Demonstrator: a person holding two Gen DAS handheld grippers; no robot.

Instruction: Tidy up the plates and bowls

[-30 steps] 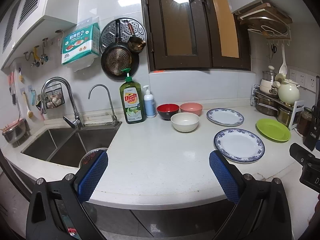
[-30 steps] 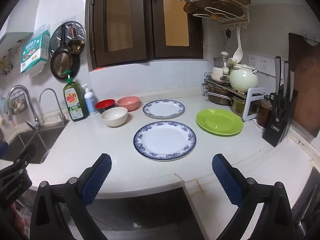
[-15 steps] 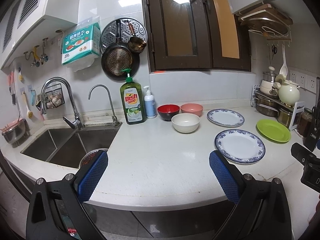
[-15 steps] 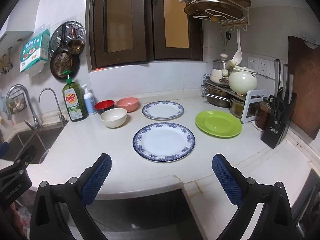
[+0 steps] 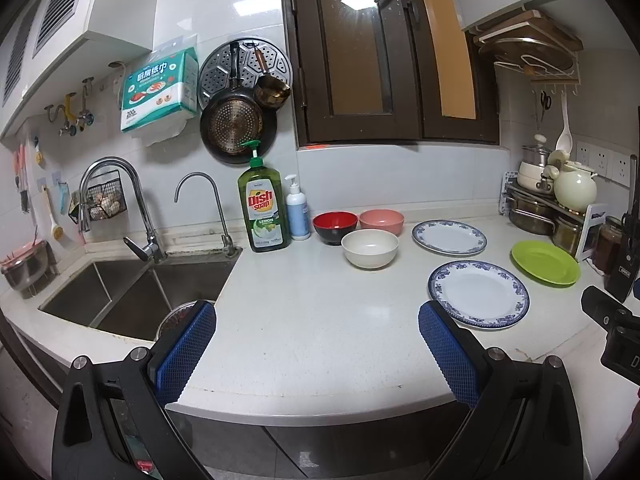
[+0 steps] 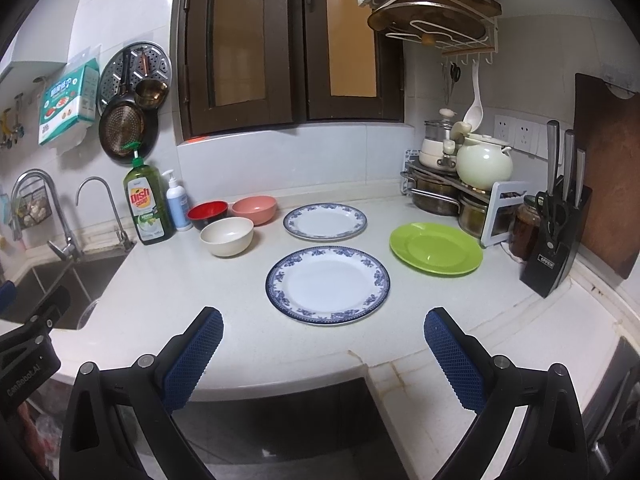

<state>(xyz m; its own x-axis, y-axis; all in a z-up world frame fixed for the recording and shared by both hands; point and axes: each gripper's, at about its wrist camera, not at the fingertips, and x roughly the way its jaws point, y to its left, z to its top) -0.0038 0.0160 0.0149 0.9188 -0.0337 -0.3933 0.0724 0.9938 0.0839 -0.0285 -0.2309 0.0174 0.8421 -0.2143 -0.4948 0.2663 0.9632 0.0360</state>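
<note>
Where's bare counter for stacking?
Free: the counter between the sink, cream bowl and near blue-rimmed plate. Crowded: the back, from dish soap past the bowls to the green plate.

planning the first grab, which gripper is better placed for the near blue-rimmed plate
Right, probably. The right gripper is open and faces the near blue-rimmed plate head-on; for the left gripper it lies off to the right, beyond its right finger.

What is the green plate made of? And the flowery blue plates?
The green plate looks like plastic or melamine: one flat, bright colour with a soft sheen. The two blue-rimmed plates look like glazed ceramic: glossy white with a printed blue pattern. Looks alone can't settle it.
</note>
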